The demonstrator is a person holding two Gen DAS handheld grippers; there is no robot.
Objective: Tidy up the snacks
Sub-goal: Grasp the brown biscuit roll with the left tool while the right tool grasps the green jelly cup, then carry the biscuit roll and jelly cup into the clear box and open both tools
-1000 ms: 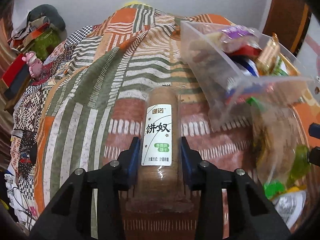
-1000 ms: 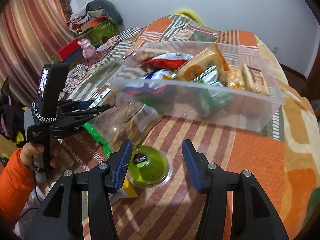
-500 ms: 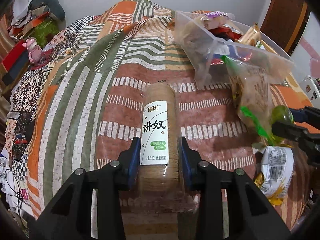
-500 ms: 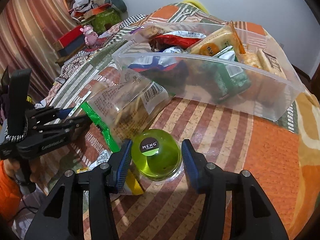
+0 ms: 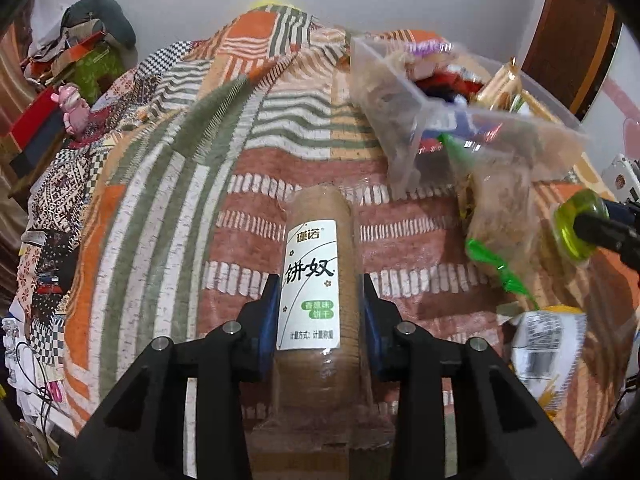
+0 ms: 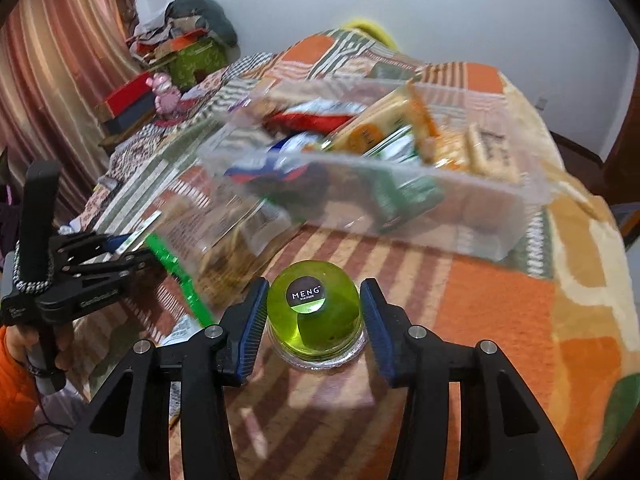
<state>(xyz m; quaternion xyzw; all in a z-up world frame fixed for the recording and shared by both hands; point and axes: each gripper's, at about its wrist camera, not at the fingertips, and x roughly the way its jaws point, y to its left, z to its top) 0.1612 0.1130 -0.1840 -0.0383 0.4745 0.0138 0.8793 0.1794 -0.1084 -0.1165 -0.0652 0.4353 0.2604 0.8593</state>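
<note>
My left gripper (image 5: 318,300) is shut on a brown biscuit roll (image 5: 316,264) with a white label, which it holds above the striped bedspread (image 5: 200,208). My right gripper (image 6: 314,308) is shut on a green jelly cup (image 6: 314,316) with a dark round sticker. In the left wrist view the jelly cup (image 5: 578,224) hangs clear of the bed at the right edge. A clear plastic bin (image 6: 460,216) full of snack packets stands just beyond the cup. A clear bag of biscuits (image 6: 224,248) with a green strip leans against the bin's near left corner.
A white and yellow packet (image 5: 548,336) lies on the bed below the biscuit bag. A pink toy (image 5: 72,108), boxes and clothes are piled at the far left. A hand with an orange sleeve (image 6: 16,380) holds the left gripper. A striped curtain (image 6: 60,80) hangs left.
The right jaws came in around the jelly cup, closed on it and raised it off the bedspread. The left gripper pulled back from the bin with the biscuit roll still in it.
</note>
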